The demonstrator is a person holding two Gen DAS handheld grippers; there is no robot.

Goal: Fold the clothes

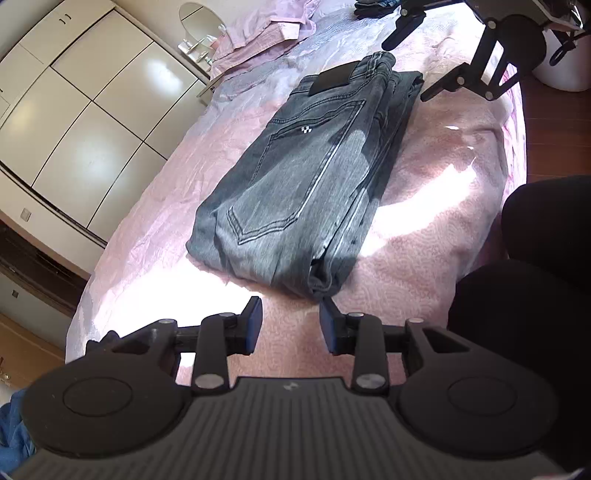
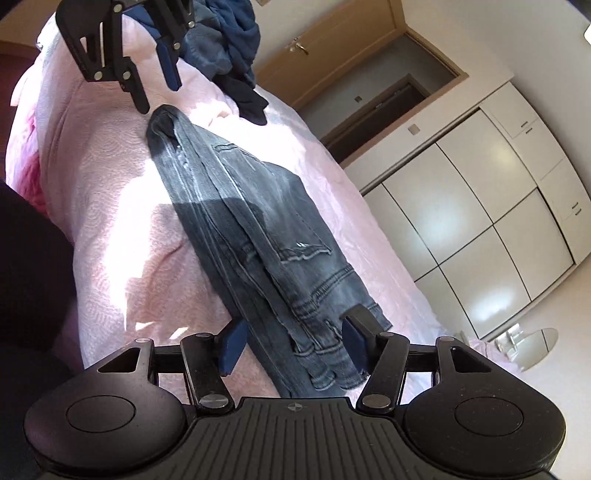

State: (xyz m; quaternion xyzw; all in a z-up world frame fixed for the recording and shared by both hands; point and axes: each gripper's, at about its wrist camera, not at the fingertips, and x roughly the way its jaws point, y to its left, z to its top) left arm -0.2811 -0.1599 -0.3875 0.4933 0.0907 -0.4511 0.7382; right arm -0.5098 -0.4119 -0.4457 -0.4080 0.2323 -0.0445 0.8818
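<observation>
Grey jeans [image 1: 303, 177] lie folded into a compact rectangle on the pink bedspread [image 1: 436, 206], back pocket up. My left gripper [image 1: 291, 317] is open just short of the fold's near corner, with only bedspread between its blue pads. In the right wrist view the jeans [image 2: 258, 229] stretch away from the camera, and my right gripper [image 2: 295, 336] stands open over their waistband end, one finger on each side and neither pad pressing the cloth. Each gripper shows in the other's view: the right gripper [image 1: 417, 62] at the far end, the left gripper [image 2: 155, 85] beyond the far corner.
A heap of blue and dark clothes [image 2: 221, 40] sits on the bed past the jeans. Pink folded fabric [image 1: 266, 33] lies toward the headboard side. White wardrobe doors [image 1: 92, 122] line one wall, near a wooden door [image 2: 369, 62]. A person's dark-clad leg [image 1: 535, 295] stands beside the bed edge.
</observation>
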